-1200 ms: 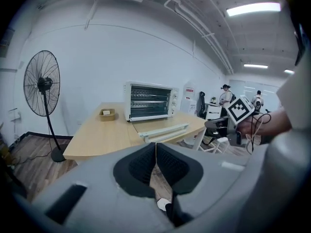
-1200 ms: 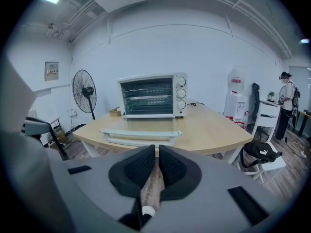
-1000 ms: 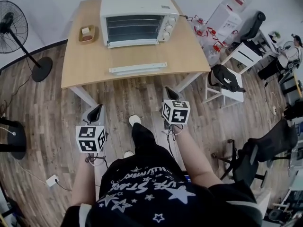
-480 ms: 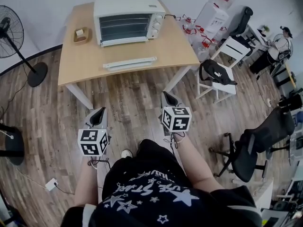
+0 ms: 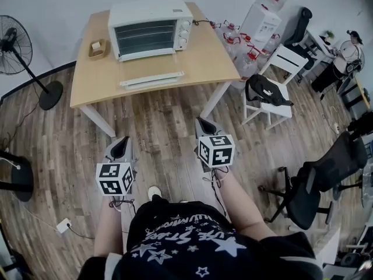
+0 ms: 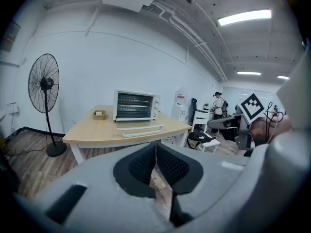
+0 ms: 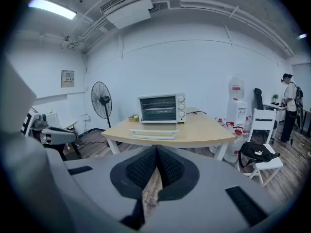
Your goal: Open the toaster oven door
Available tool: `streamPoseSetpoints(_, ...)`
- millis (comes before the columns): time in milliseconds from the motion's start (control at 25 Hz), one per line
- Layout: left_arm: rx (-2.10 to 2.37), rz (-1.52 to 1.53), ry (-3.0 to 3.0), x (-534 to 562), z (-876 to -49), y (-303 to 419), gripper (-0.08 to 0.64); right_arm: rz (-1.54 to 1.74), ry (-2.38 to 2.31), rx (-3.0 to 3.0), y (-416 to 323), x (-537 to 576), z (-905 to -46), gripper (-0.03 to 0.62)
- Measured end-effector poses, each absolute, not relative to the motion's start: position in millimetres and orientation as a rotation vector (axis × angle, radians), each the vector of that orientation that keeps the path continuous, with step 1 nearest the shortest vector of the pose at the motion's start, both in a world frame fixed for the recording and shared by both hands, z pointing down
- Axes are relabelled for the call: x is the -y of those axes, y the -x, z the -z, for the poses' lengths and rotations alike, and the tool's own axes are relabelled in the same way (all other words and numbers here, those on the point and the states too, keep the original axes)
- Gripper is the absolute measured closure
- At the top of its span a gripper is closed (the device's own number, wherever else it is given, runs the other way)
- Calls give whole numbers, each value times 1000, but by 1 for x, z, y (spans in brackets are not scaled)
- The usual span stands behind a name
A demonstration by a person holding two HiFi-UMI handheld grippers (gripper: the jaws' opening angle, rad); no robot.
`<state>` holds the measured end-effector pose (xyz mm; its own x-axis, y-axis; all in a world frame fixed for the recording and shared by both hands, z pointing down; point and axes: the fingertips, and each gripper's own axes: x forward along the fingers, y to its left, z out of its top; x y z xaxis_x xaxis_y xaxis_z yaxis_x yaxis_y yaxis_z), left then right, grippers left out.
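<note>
left gripper (image 5: 120,144): jaws pressed together with nothing between them; it hangs low over the wood floor (image 5: 157,121), pointing toward the table and well short of it.
right gripper (image 5: 205,126): jaws also pressed together and empty; it is level with the left one, a little nearer the table's front edge.
toaster oven (image 5: 148,17): white, at the back of the table, its front facing the person, well apart from both grippers.
door (image 5: 145,39): glass, shut, upright against the oven's front.
table (image 5: 201,60): light wood on white legs, near the wall.
tray (image 5: 152,79): flat and white, lying on the table in front of the oven, apart from it.
dish (image 5: 97,47): small and wooden, beside the oven on the person's left.
fan (image 5: 13,44): standing on the floor, left of the table.
chair (image 5: 265,101): white, right of the table, with a black bag (image 5: 269,91) on its seat.
</note>
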<state>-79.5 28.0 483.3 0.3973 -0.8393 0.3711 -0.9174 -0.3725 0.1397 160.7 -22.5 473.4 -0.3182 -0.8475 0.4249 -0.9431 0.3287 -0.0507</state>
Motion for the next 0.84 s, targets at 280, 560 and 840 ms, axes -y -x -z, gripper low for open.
streamPoseSetpoints(280, 1539, -366, -2324, -61, -482, 41, 538, -430, -1549, 2307, -195, -8, -472, 589)
streamPoseSetpoints(560, 1537, -386, -2323, -84, -485, 20, 538, -421, -1520, 2323, -212, -36, -472, 589)
streamPoseSetpoints(840, 1548, -384, -2333, -96, -481, 2, 538, -406, -1504, 2347, -220, -47, -471, 589)
